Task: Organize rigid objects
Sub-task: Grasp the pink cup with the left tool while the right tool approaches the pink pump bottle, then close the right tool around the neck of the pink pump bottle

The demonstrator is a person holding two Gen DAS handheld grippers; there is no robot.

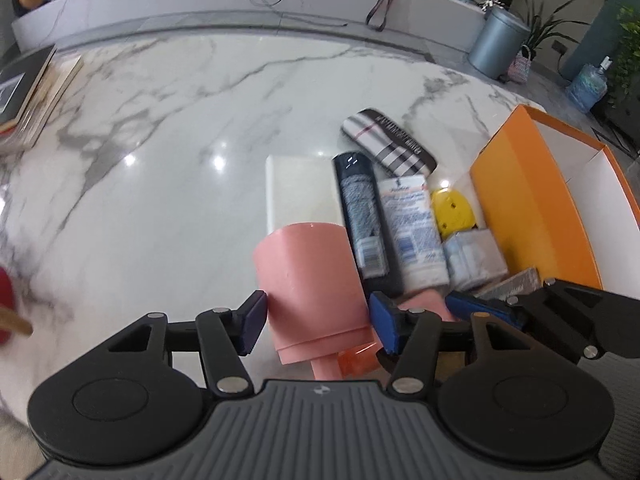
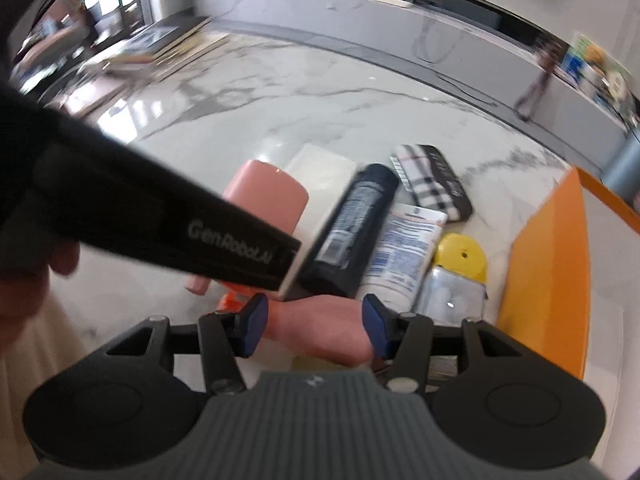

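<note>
A pink cup (image 1: 308,280) lies on its side on the worktop (image 1: 160,160), between the pads of the part-open left hand-held gripper (image 1: 318,326); whether they grip it I cannot tell.

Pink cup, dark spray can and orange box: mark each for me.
Pink cup (image 1: 308,280), left wrist view, on its side wall between the pads.
Dark spray can (image 1: 362,216), left wrist view, on its label mid-body.
Orange box (image 1: 528,208), left wrist view, on its near outer wall.
</note>
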